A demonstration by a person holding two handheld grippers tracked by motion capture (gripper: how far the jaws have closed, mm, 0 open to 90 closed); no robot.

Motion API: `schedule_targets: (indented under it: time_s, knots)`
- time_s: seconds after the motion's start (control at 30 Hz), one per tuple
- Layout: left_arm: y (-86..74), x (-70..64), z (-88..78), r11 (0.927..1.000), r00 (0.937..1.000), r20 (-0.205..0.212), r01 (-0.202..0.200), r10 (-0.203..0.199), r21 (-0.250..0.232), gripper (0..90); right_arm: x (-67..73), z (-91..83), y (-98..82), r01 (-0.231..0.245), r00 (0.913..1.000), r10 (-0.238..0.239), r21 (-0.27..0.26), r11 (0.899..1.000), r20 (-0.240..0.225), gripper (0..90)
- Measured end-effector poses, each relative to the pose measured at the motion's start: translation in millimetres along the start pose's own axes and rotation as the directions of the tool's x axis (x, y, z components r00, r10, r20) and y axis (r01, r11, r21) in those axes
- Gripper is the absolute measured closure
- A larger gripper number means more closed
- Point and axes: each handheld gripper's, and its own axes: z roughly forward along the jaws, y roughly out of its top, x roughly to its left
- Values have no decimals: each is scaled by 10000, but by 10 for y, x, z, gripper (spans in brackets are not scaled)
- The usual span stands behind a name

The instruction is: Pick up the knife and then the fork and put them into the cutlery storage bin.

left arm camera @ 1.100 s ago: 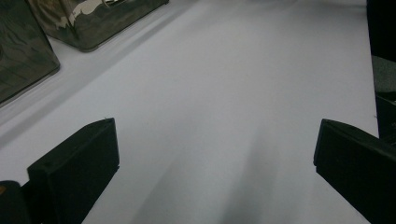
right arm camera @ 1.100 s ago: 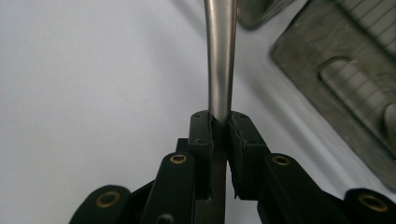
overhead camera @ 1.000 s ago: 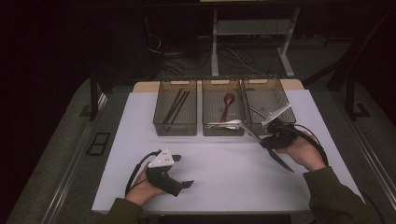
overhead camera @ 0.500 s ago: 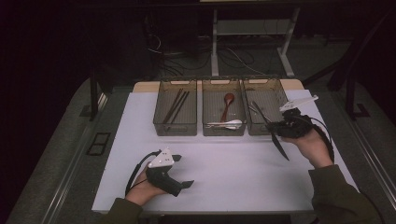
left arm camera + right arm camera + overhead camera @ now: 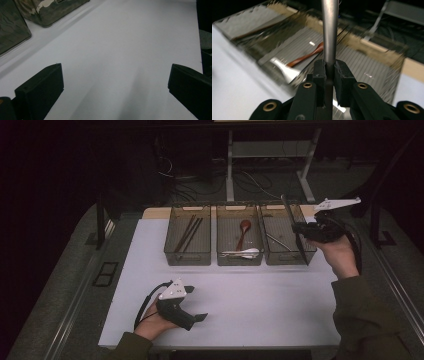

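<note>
Right tongs (image 5: 329,68) | we are clamping a metal utensil handle (image 5: 330,30), above the right-hand bin (image 5: 287,240) | left tongs (image 5: 115,82) | we are resting them on the white counter (image 5: 250,295), jaws wide apart, gripping nothing.

Smooth, dull-grey metal utensil handle (image 5: 330,30) — matt black plastic pads (image 5: 320,72) — glossy tinted-plastic bins (image 5: 188,236).

Dark room; white table (image 5: 250,310) lit; grey floor (image 5: 60,285); metal frame (image 5: 265,150), cables behind
</note>
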Motion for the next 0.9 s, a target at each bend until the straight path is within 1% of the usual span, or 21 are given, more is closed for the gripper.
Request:
schedule_targets:
  time_s: [0.2,0.3,0.4,0.5,0.6,0.77,0.9]
  knots:
    - [0,3,-2,10000,10000,2,8,-8,-3,0,-186,50,170,-224,9981,251,-478,9986,571,795]
    - [0,1,-3,10000,10000,7,4,-4,-11,0,-277,122,211,-392,9962,434,-552,9977,761,796]
    - [0,2,-6,10000,10000,10,0,0,-54,0,-357,217,202,-440,9946,478,-422,9981,925,796]
    - [0,2,-2,10000,10000,21,20,-20,-33,0,-432,317,155,-499,9926,519,-212,9985,1101,795]
    - [1,-1,-1,10000,10000,31,-4,4,-19,0,-503,413,101,-679,9906,671,25,9977,1189,796]
    - [1,2,-1,10000,10000,31,13,-13,-29,0,-558,533,16,-671,9916,618,435,9968,1137,795]
    - [1,-5,2,10000,10000,49,6,-6,-38,0,-587,606,-49,-753,9907,647,859,9935,1195,795]
